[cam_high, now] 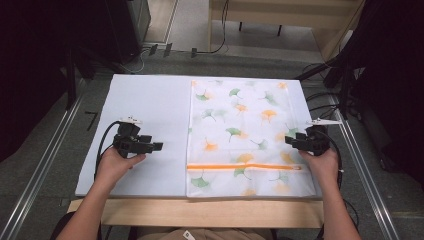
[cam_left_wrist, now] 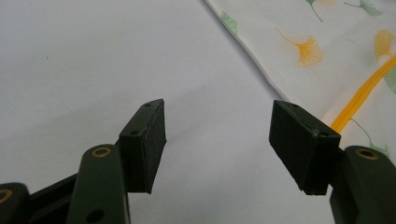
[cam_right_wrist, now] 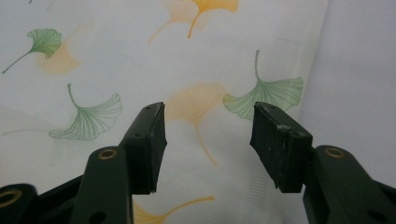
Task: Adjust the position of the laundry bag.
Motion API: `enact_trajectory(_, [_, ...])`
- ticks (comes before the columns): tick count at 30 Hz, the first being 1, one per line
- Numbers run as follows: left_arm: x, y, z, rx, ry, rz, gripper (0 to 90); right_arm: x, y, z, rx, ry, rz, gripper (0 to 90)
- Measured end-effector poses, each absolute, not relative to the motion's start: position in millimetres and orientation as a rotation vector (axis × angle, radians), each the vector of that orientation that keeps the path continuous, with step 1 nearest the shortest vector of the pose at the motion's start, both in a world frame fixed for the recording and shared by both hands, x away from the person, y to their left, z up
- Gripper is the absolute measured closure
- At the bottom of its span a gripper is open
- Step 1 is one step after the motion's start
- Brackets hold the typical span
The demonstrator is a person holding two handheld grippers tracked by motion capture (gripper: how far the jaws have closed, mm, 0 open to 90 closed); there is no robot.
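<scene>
**Leaf-print bag flat on the mat, both grippers wide and empty**

Leaf-print bag (cam_high: pixel 245 135) lies flat on the right half of the white mat (cam_high: pixel 145 130) in the high view, its pale fabric scattered with green and orange fan-shaped leaves, and an orange zipper (cam_high: pixel 240 167) runs straight across it near the person's edge. No brand, label or lettering can be read on it from up here. Left gripper (cam_high: pixel 156 146) sits over bare mat, well apart from the bag's left edge, held in the left hand (cam_high: pixel 116 164). Right gripper (cam_high: pixel 289 140) hovers at the bag's right edge, just above the zipper's end, with the right hand (cam_high: pixel 320 162) behind it.

Over to the left gripper view: the left gripper (cam_left_wrist: pixel 217 140) has its two black jaws standing well apart, nothing between them but white mat. The bag (cam_left_wrist: pixel 327 51) comes in at the upper right, a slice of its zipper (cam_left_wrist: pixel 359 95) showing just past the right-hand jaw. No writing on the fabric here either.

Now the right gripper view: the right gripper (cam_right_wrist: pixel 208 142) looks straight onto the bag (cam_right_wrist: pixel 140 60), jaws spread and gripping nothing, a faint orange leaf lying between them. White mat (cam_right_wrist: pixel 359 70) shows along the right. Only printed leaves, no text
</scene>
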State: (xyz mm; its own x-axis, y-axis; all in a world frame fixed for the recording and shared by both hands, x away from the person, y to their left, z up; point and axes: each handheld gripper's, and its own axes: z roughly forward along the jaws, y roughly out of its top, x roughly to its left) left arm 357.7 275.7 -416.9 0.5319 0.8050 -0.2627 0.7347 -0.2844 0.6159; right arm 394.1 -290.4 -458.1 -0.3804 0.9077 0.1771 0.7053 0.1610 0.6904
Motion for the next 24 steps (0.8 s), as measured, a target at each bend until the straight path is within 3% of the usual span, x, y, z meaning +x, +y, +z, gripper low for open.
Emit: enact_trajectory(24, [355.1,269.7,-416.5,2.082,1.235,0.1,43.4,394.8,-291.0,-459.5,1.575,2.168,1.03,45.2])
